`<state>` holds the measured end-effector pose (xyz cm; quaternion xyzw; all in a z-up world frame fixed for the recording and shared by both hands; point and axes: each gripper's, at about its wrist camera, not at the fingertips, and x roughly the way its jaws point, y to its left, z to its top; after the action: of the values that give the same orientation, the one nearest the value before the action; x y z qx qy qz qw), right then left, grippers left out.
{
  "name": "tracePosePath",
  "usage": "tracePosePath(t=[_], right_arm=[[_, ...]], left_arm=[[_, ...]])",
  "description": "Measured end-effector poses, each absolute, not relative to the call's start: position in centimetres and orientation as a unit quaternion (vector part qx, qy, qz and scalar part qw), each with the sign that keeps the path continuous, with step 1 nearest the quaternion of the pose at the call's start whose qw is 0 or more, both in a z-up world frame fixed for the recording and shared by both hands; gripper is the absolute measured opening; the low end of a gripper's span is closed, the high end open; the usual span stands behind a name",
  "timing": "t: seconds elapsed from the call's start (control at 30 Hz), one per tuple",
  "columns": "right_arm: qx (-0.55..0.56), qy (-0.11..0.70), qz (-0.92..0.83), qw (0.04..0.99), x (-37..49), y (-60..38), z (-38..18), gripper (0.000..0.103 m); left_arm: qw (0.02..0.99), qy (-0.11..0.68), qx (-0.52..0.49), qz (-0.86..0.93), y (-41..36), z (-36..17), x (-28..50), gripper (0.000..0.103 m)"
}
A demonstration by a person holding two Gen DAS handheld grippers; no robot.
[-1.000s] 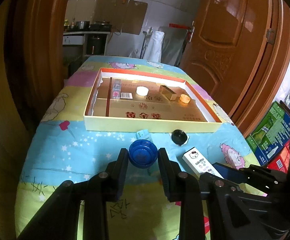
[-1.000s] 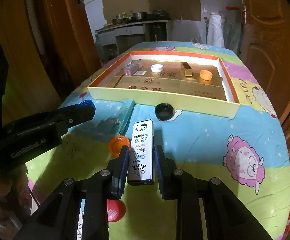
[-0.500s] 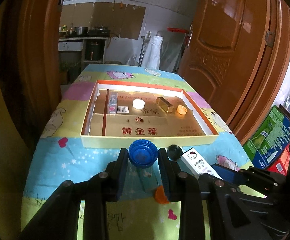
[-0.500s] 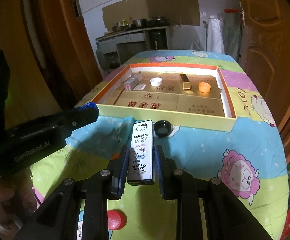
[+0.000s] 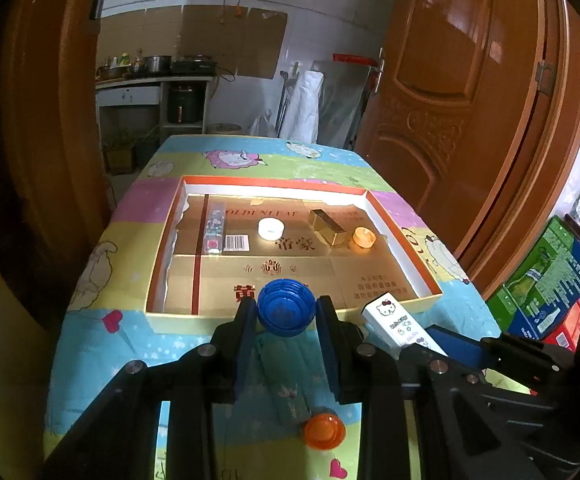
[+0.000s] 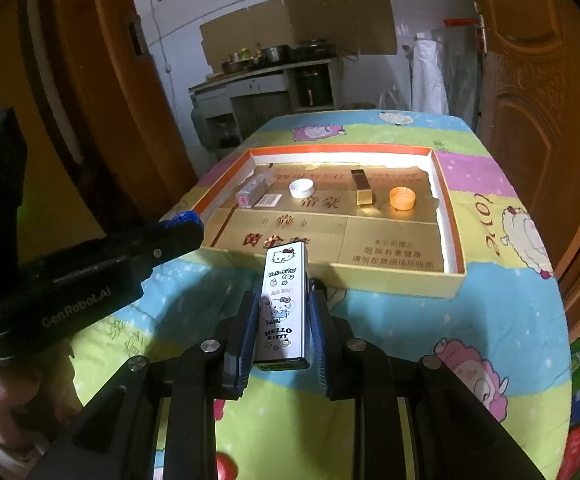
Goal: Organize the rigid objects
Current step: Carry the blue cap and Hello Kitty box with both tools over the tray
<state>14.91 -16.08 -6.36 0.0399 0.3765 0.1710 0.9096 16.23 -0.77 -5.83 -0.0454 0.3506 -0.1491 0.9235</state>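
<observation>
My left gripper (image 5: pixel 286 312) is shut on a blue bottle cap (image 5: pixel 286 307), held above the near edge of the shallow cardboard tray (image 5: pixel 250 325). My right gripper (image 6: pixel 284 304) is shut on a white Hello Kitty box (image 6: pixel 284 300), held above the cloth just short of the tray's near wall (image 6: pixel 390 276); the box also shows in the left wrist view (image 5: pixel 394 322). In the tray lie a pink slim box (image 5: pixel 214 228), a white cap (image 5: pixel 271 227), a gold box (image 5: pixel 328 226) and an orange cap (image 5: pixel 364 237).
An orange cap (image 5: pixel 324 432) lies on the cartoon tablecloth (image 5: pixel 102 344) below my left gripper. A red cap (image 6: pixel 224 466) sits near the front edge. A wooden door (image 5: pixel 470 100) stands to the right, green cartons (image 5: pixel 546 280) on the floor beside the table.
Both grippers have risen off the cloth with their objects and moved toward the tray. The black cap is now hidden behind them.
</observation>
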Motion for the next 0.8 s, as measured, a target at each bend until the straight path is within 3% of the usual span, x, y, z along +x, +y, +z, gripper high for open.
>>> tracePosePath(t=[0.23,0.3,0.5,0.8], right_arm=[[0.050,0.373,0.172,0.911,16.6,-16.9,-6.0,0.026],[0.053,0.372,0.172,0.911,17.1,-17.1,-5.9,0.012],[0.053,0.373,0.172,0.910,19.0,-17.4,-6.4,0.008],[0.061,0.383,0.172,0.905,19.3,-19.4,-7.1,0.011]], left_arm=[[0.924,0.354,-0.034,-0.143,-1.5,-5.6,17.8,0.031],[0.924,0.355,-0.031,-0.141,-1.8,-5.5,18.4,0.031],[0.921,0.364,-0.032,-0.137,-2.1,-5.9,20.2,0.031],[0.919,0.370,-0.036,-0.132,-1.8,-6.3,20.9,0.031]])
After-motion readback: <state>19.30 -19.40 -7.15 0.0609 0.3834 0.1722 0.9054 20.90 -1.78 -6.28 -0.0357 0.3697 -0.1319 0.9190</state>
